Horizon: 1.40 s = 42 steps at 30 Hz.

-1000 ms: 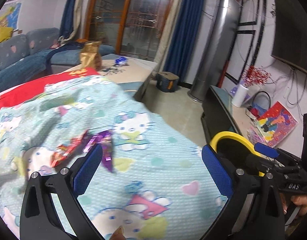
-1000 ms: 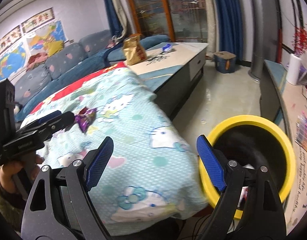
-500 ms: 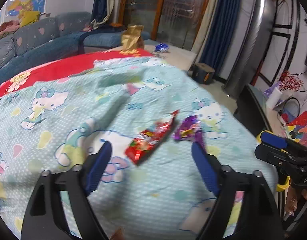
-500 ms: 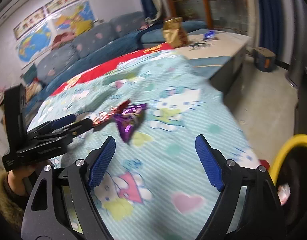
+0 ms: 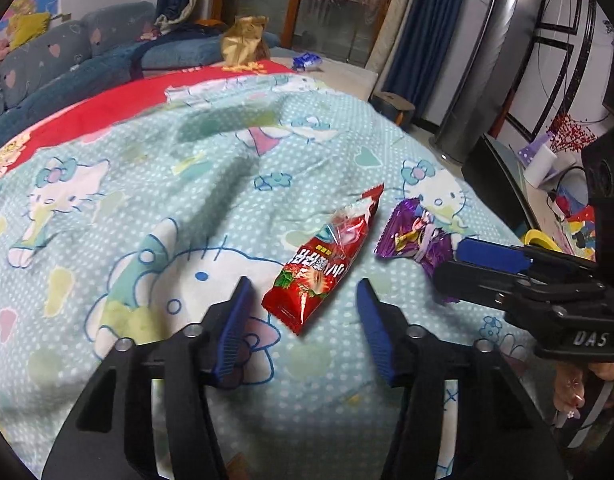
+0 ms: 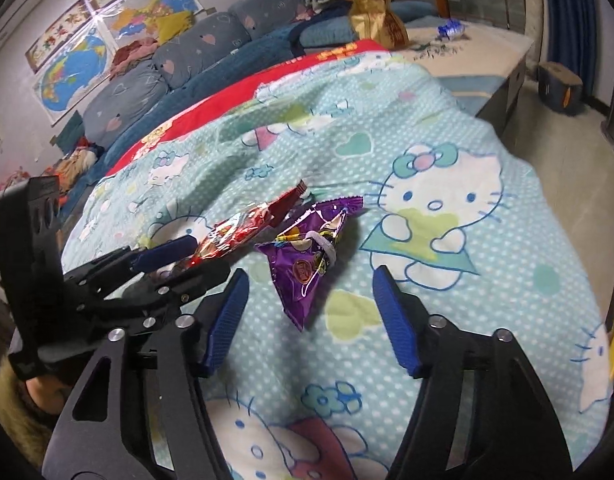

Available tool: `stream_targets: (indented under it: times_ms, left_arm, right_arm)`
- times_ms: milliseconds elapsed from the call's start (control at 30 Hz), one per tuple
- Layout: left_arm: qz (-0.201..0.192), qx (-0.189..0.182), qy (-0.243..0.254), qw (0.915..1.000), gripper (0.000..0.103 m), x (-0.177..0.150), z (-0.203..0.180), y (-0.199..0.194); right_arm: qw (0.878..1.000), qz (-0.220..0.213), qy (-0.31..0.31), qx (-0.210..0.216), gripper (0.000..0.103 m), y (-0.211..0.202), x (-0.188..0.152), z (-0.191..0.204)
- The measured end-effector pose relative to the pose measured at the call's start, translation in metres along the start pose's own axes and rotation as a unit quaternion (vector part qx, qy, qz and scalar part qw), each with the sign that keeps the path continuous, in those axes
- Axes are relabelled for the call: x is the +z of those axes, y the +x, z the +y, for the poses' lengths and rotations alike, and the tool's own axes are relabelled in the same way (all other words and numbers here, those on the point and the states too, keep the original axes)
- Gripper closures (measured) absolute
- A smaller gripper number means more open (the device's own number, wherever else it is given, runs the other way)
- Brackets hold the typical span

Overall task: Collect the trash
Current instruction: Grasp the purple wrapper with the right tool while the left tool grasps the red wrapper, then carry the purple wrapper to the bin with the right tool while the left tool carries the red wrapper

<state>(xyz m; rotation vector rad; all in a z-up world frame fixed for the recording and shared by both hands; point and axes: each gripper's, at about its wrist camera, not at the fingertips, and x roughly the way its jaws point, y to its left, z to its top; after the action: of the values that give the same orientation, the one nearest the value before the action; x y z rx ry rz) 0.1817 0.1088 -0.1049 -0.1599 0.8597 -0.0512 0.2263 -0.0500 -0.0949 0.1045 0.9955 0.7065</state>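
We find the left gripper [image 5: 303, 312] closing astride the red wrapper's [image 5: 327, 264] near end at frame centre and the right gripper [image 6: 311, 316] closing astride the purple wrapper [image 6: 307, 256], neither yet gripped, both flat on the blanket [image 5: 147, 184].

red wrapper [image 5: 327, 264]: glossy, crinkled plastic film
purple wrapper [image 6: 311, 256]: shiny foil-like film
blanket [image 5: 147, 200]: soft matt printed cloth
left tool [image 5: 303, 316]: matt black plastic, ribbed blue pads
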Motion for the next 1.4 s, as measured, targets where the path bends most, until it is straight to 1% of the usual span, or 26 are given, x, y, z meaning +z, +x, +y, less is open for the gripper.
stream_targets:
  times_ms: [33, 67, 133, 167, 267, 367, 433, 567, 700, 833, 1000, 1200, 1400]
  left_arm:
    - [0.003, 0.001, 0.0, 1.0, 0.06, 0.001, 0.0, 0.002]
    - [0.004, 0.0, 0.002, 1.0, 0.064, 0.001, -0.002, 0.003]
    - [0.004, -0.002, 0.006, 1.0, 0.07, 0.001, -0.004, 0.003]
    - [0.004, -0.003, 0.008, 1.0, 0.073, 0.001, -0.006, 0.003]
    - [0.005, -0.012, 0.016, 0.9998, 0.081, 0.002, -0.015, 0.004]
    - [0.003, -0.019, 0.032, 0.9993, 0.085, 0.002, -0.03, 0.004]
    - [0.0, -0.024, 0.038, 0.999, 0.086, 0.003, -0.039, 0.003]
    - [-0.009, -0.048, 0.048, 0.9976, 0.086, 0.005, -0.064, -0.001]
    - [-0.012, -0.071, 0.065, 0.9953, 0.086, 0.006, -0.091, -0.004]
    - [-0.005, -0.1, 0.082, 0.9916, 0.086, 0.005, -0.123, -0.004]
    - [-0.005, -0.129, 0.116, 0.9847, 0.086, 0.0, -0.165, -0.005]
    - [-0.003, -0.161, 0.158, 0.9741, 0.086, -0.008, -0.214, -0.008]
    - [0.0, -0.187, 0.198, 0.9622, 0.086, -0.014, -0.258, -0.009]
  right_arm:
    - [1.0, 0.003, 0.006, 0.002, 0.063, 0.003, 0.0, -0.002]
    - [1.0, 0.004, 0.011, 0.005, 0.067, 0.005, 0.001, -0.004]
    - [1.0, 0.0, 0.017, 0.017, 0.081, 0.004, 0.0, -0.007]
    - [1.0, -0.003, 0.015, 0.019, 0.083, 0.002, -0.001, -0.007]
    - [1.0, -0.02, 0.006, 0.009, 0.084, -0.01, -0.004, -0.008]
    - [0.999, -0.035, 0.008, 0.0, 0.084, -0.025, -0.007, -0.016]
    - [0.999, -0.047, 0.012, -0.008, 0.084, -0.037, -0.009, -0.024]
    - [0.997, -0.068, 0.026, -0.031, 0.084, -0.063, -0.014, -0.044]
    - [0.992, -0.094, 0.05, -0.062, 0.084, -0.093, -0.023, -0.071]
    - [0.986, -0.114, 0.08, -0.088, 0.084, -0.121, -0.035, -0.1]
    - [0.977, -0.131, 0.113, -0.124, 0.084, -0.152, -0.051, -0.136]
    - [0.964, -0.152, 0.148, -0.162, 0.084, -0.187, -0.071, -0.171]
    - [0.951, -0.16, 0.182, -0.193, 0.084, -0.215, -0.092, -0.205]
